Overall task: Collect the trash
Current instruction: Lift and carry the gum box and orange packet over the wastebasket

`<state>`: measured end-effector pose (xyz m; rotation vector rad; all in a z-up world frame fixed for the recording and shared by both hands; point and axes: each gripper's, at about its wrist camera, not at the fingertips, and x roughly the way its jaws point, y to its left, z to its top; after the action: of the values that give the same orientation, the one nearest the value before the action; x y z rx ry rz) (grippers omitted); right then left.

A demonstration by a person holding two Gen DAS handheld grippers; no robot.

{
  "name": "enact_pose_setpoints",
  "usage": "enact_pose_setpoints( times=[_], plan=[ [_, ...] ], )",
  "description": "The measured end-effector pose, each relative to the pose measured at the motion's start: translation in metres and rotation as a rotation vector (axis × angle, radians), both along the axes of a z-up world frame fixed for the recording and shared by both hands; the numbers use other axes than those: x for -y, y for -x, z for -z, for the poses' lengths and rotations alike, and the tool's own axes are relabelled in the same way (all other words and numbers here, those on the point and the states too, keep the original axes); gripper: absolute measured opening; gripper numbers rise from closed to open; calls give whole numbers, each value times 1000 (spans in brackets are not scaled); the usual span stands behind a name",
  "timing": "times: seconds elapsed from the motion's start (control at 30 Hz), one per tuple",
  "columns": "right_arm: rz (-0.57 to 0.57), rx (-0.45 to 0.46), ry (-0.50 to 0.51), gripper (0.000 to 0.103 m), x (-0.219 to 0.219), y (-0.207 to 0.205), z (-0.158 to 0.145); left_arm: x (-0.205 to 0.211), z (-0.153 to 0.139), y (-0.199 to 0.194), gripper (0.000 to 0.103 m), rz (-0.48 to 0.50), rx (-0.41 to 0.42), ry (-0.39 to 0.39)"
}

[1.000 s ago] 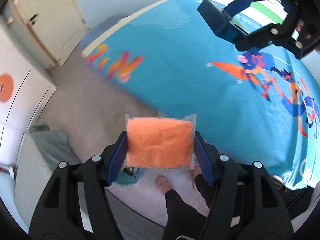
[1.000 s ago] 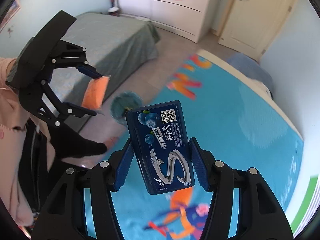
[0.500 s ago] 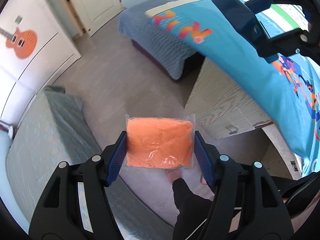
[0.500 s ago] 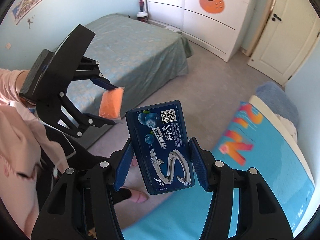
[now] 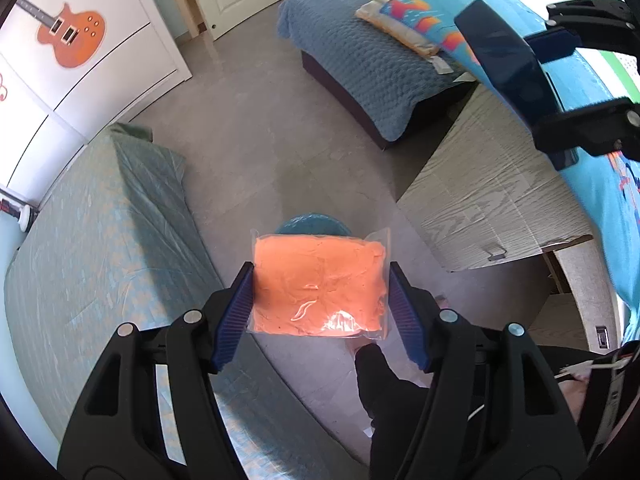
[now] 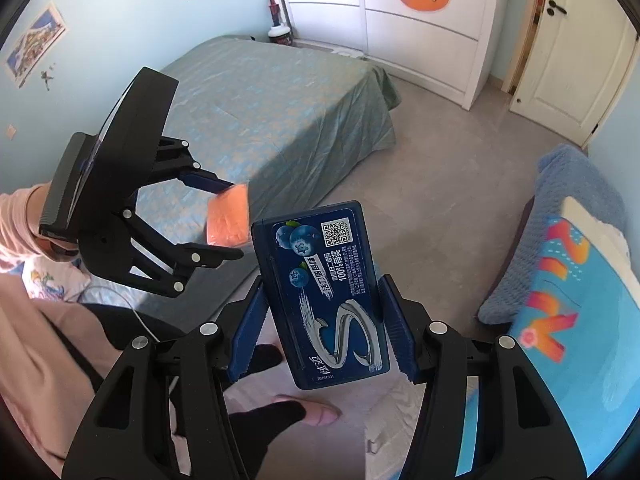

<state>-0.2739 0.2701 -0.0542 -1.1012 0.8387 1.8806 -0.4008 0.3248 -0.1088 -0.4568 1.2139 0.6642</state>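
Observation:
My left gripper (image 5: 320,304) is shut on a clear plastic packet of orange stuff (image 5: 320,286), held in the air over the grey floor. A round teal bin (image 5: 312,224) on the floor shows just beyond the packet, mostly hidden by it. My right gripper (image 6: 320,320) is shut on a dark blue blueberry gum box (image 6: 324,300), held upright. In the right wrist view the left gripper (image 6: 224,216) with its orange packet (image 6: 228,220) is at left. In the left wrist view the right gripper (image 5: 560,76) and blue box (image 5: 508,60) are at upper right.
A green-covered bed (image 5: 100,248) lies to the left, and a blue-quilted bed (image 5: 360,60) and a wooden bed frame (image 5: 488,208) under a bright blue sheet to the right. White wardrobe with guitar decal (image 6: 420,20) and a door (image 6: 560,60) stand at the far wall. The person's feet are below.
Both grippers swung away from the blue-sheeted bed toward the floor between the beds. The teal bin has come into view just beyond the orange packet. Both grips are unchanged.

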Motion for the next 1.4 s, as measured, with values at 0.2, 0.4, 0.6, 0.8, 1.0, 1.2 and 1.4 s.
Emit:
enact_pose_setpoints(
  times=[0.2, 0.4, 0.6, 0.8, 1.0, 1.2, 1.4],
  plan=[
    [46, -30, 45, 57, -17, 17, 23, -21, 20, 18, 62, -26, -12, 29],
    [80, -57, 111, 57, -31, 30, 48, -38, 42, 31, 62, -34, -36, 52],
    [110, -84, 169, 57, -48, 38, 68, -54, 61, 38, 62, -42, -45, 91],
    [137, -92, 223, 57, -62, 42, 85, -67, 73, 36, 62, -40, -48, 118],
    [167, -106, 264, 57, -72, 40, 98, -74, 84, 30, 62, -27, -57, 142],
    [187, -116, 294, 57, -79, 35, 105, -79, 96, 24, 62, -13, -64, 168],
    [206, -129, 318, 57, -85, 34, 114, -86, 107, 20, 62, 0, -71, 191]
  ],
)
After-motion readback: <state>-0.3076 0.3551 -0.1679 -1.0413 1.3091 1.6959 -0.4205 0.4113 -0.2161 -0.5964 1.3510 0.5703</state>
